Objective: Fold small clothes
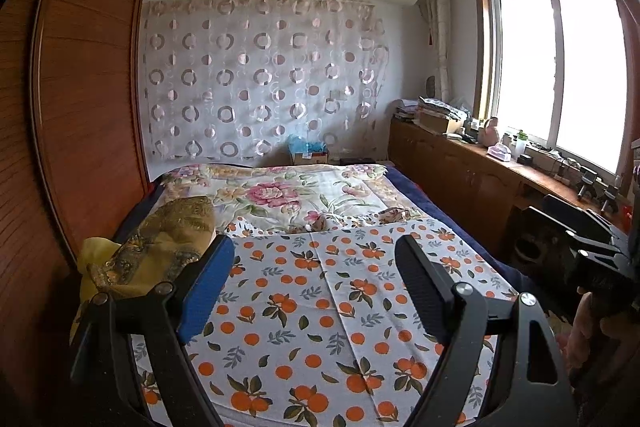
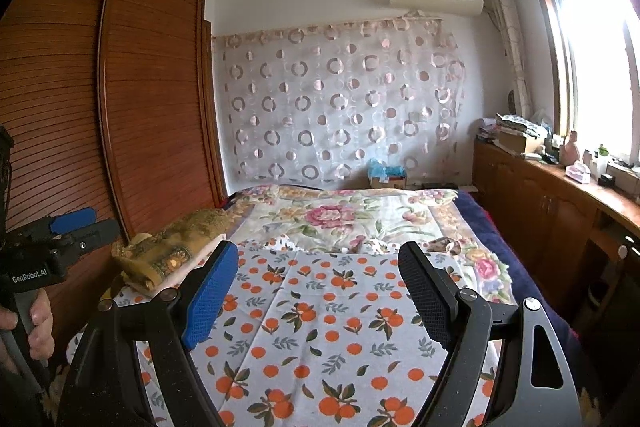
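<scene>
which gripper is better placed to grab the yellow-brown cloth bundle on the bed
Left, probably. The yellow-brown cloth bundle lies right beside the open left gripper, partly behind its blue finger. From the open right gripper the bundle sits farther off to the left.

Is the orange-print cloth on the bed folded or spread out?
Spread. The orange-print cloth lies flat across the bed, with only crease lines showing.

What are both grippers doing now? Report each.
Left gripper: open, holding nothing.
Right gripper: open, holding nothing.
</scene>
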A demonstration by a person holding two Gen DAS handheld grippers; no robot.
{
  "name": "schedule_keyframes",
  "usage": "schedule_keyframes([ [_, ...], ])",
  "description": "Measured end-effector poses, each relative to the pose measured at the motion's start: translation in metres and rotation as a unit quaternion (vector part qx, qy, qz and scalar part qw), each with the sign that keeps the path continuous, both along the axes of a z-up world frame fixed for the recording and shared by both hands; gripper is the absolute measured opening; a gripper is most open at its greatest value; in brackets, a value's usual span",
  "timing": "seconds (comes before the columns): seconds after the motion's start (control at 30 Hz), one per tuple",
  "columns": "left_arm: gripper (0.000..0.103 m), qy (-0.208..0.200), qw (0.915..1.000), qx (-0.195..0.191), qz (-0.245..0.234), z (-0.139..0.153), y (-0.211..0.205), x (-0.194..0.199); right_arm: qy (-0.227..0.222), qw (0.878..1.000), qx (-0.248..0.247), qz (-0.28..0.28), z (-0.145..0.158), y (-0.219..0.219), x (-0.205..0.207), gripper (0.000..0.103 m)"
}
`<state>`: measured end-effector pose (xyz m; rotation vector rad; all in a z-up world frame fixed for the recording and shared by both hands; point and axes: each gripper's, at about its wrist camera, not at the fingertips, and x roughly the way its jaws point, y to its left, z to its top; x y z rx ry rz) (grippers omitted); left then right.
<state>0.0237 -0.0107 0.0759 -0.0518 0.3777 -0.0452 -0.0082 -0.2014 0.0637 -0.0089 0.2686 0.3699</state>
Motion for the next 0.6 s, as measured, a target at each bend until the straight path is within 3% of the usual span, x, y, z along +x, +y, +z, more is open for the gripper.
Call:
schedule_keyframes([
  [0.6,0.083,0.000,1.0000,0.002,0.006,-0.009,0.005,-0.005,-0.001,1.000,0.000,-0.001,0.007,-0.013,0.006,0.084],
])
